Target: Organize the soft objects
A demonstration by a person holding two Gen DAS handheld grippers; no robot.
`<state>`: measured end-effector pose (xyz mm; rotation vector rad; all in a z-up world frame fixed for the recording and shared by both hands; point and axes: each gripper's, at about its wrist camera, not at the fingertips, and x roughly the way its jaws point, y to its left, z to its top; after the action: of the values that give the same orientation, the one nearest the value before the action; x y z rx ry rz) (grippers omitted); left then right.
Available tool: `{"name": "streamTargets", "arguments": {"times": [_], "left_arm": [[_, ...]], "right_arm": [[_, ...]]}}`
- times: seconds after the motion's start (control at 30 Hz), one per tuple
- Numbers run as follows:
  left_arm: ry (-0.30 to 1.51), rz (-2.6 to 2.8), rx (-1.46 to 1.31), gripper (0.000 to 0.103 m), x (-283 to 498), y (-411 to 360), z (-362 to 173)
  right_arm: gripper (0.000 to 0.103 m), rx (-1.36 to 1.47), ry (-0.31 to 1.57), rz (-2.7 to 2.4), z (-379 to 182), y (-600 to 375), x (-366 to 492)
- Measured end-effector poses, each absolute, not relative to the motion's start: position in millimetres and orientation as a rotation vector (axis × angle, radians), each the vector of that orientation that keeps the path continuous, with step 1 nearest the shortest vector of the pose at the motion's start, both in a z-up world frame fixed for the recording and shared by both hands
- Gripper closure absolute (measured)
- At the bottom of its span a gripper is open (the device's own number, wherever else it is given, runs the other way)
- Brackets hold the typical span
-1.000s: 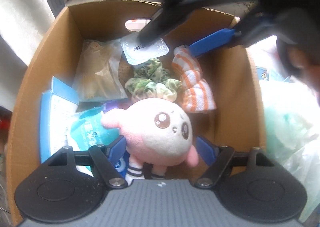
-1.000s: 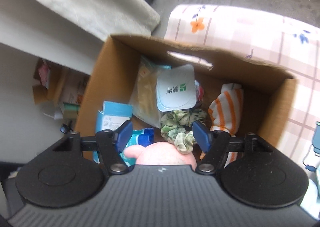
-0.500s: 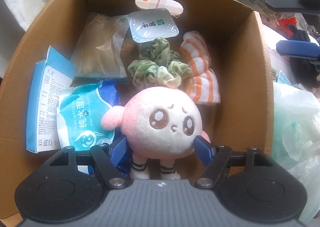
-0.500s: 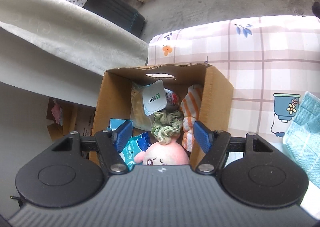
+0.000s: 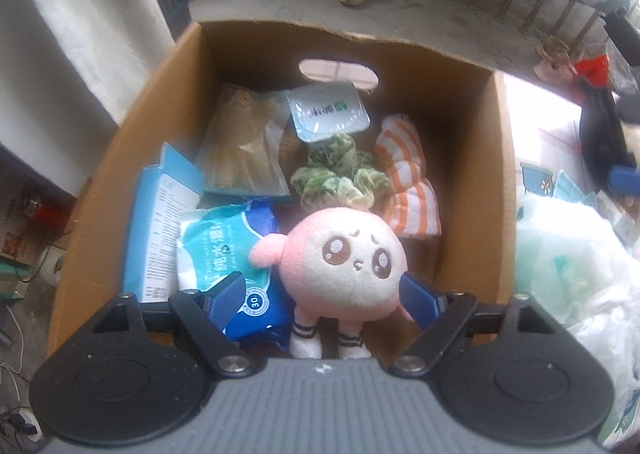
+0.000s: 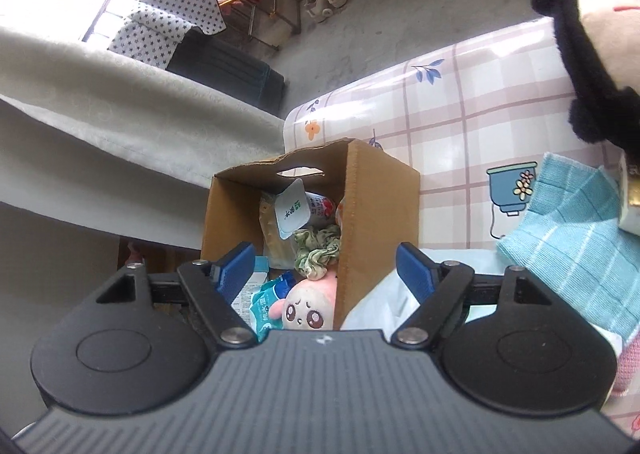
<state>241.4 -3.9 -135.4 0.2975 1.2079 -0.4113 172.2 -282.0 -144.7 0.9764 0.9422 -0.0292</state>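
Lying face-up near the front wall of a cardboard box [image 5: 500, 181], a pink plush toy [image 5: 344, 266] is framed between the blue pads of the left gripper [image 5: 322, 300], whose jaws have just been opening and stand wide, the pads clear of the toy's round head on either side. A blue pack of wet wipes [image 5: 224, 254] is seen at the toy's nine o'clock, touching its arm, with a light blue carton [image 5: 160, 221] wedged beyond it against the box's left wall. A green scrunchie [image 5: 336, 177] is bunched at twelve o'clock, just above the toy's head, and an orange-striped cloth [image 5: 408, 189] is folded at one o'clock. Farther back, a clear bag of pale contents [image 5: 240, 149] and a sealed white cup [image 5: 328, 113] are propped toward the handle cut-out.

From the right wrist view, the right gripper [image 6: 326, 274] is held above and outside the box, its jaws likewise just opened and wide, with nothing gripped. A checked tablecloth [image 6: 460, 125] is seen under the box, a teal cloth [image 6: 568, 238] at three o'clock and a black-haired doll [image 6: 592, 53] at one o'clock.
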Motion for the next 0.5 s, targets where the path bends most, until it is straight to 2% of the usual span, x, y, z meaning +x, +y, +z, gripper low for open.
{"name": "streamTargets", "arguments": {"times": [0.1, 0.3, 0.5], "left_arm": [[1.162, -0.384, 0.285, 0.018, 231, -8, -115], [1.142, -0.393, 0.250, 0.016, 204, -30, -72], [1.176, -0.529, 0.219, 0.013, 163, -77, -57]], "right_arm": [[0.020, 1.019, 0.926, -0.049, -144, -295, 147], [0.019, 1.030, 0.960, -0.093, -144, -326, 92], [0.012, 1.068, 1.015, -0.126, -145, -355, 41]]}}
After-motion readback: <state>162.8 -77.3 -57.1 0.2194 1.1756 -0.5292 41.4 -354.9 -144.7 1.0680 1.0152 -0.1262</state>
